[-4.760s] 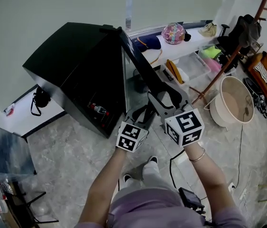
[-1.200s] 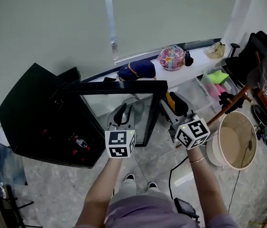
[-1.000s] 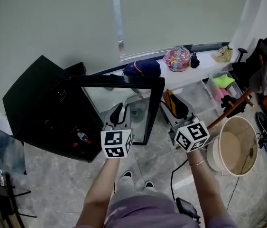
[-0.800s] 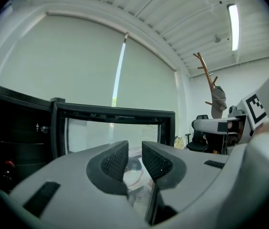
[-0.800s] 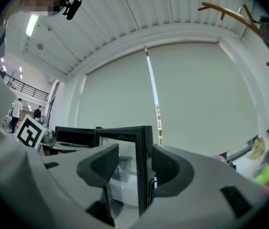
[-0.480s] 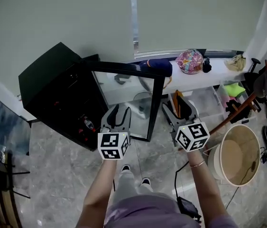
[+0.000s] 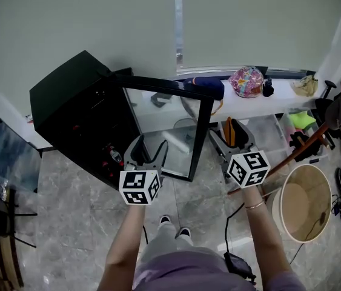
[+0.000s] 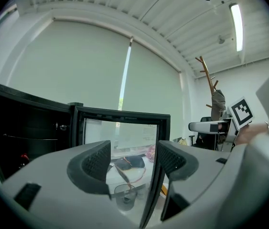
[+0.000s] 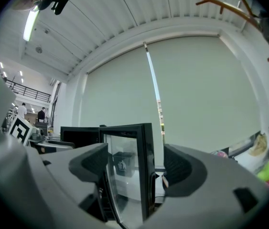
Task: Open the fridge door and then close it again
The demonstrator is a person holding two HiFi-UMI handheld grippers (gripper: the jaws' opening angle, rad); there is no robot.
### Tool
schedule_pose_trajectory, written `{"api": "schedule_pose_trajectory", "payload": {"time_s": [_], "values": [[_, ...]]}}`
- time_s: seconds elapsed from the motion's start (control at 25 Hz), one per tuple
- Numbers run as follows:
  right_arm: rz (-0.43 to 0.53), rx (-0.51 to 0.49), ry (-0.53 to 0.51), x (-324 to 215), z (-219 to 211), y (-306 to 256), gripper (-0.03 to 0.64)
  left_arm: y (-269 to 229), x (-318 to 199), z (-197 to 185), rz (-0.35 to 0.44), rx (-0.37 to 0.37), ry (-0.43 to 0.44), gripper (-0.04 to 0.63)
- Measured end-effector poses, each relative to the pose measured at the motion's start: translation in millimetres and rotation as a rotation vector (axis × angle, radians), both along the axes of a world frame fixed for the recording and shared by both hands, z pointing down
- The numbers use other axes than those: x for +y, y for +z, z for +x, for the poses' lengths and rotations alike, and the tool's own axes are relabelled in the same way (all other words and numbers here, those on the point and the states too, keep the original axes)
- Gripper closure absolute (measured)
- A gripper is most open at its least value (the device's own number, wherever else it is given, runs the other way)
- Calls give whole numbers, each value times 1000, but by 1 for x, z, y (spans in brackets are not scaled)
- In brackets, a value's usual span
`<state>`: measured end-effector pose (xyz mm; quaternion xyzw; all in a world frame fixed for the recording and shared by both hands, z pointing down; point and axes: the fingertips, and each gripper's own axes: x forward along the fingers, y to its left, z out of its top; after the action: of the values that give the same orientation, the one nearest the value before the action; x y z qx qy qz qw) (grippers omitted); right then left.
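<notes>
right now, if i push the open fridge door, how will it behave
The fridge door likely swings as one rigid panel on its hinge at the fridge: a dark frame rims it. The glass pane suggests some weight and fragility, so probably no slamming.

White window ledge [image 7: 282, 96]: navy bag [image 7: 209, 88] at left end, multicoloured bag [image 7: 246, 81] mid-ledge; beige round tub [image 7: 306, 206] on floor right, wooden coat rack [image 7: 291, 156] beside it.

Lilac top [image 7: 185, 270], wrist bracelet [image 7: 255, 205], grey hand-held grippers [image 7: 148, 151] [image 7: 232, 132].
</notes>
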<state>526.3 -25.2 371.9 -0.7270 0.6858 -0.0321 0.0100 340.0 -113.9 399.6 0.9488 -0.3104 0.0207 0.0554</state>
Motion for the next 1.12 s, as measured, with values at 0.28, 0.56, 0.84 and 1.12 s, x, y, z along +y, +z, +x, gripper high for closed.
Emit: {"api": "schedule_pose_trajectory", "payload": {"time_s": [0.28, 0.56, 0.84, 1.12], "values": [[-55, 0, -16, -37, 10, 11, 193, 7, -34, -4, -26, 3, -19, 264], [-104, 19, -48, -81, 22, 26, 163, 23, -70, 1, -63, 1, -22, 243], [-105, -6, -135, -114, 20, 33, 160, 28, -92, 0, -70, -6, -20, 239], [-111, 14, -180, -125, 7, 39, 178, 37, -93, -11, -96, -3, -31, 241]]}}
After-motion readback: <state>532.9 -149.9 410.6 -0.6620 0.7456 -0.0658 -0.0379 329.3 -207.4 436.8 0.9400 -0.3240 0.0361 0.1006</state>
